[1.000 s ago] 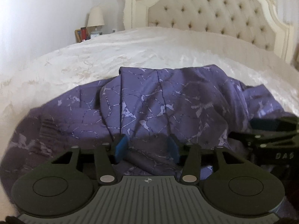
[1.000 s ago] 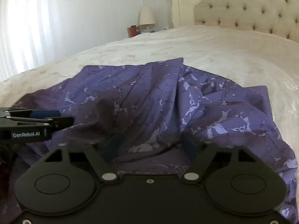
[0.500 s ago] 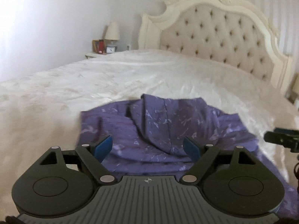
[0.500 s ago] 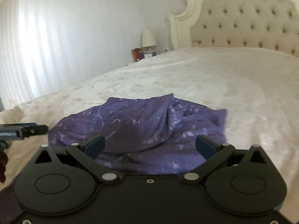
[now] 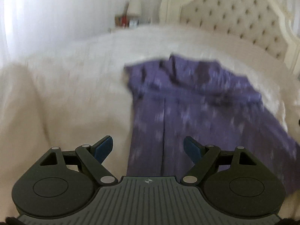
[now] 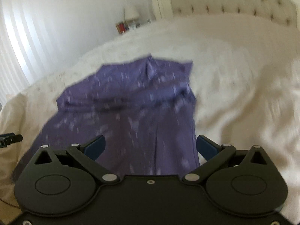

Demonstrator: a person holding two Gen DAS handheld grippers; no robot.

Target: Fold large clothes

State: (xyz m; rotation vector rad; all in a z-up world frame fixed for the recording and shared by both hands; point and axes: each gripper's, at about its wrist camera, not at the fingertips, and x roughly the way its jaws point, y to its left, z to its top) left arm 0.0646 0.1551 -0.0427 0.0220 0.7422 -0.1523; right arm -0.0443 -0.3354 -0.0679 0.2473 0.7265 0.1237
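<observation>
Pulled back and up from the purple patterned garment (image 5: 187,108) since a second ago; both views now take in more of the cream bedspread (image 5: 65,93). Left gripper (image 5: 149,149): jaws wide, nothing between the pads, opened further within that second. Right gripper (image 6: 150,146): jaws at full spread, empty, likewise just opened. Garment lying rumpled on the bedspread toward the foot end, well short of the tufted headboard (image 5: 243,22), near part running under both grippers. Next, probably: pick two matching edges, pinch fabric only, lift evenly, lay flat before creasing. Blur hides details.
</observation>
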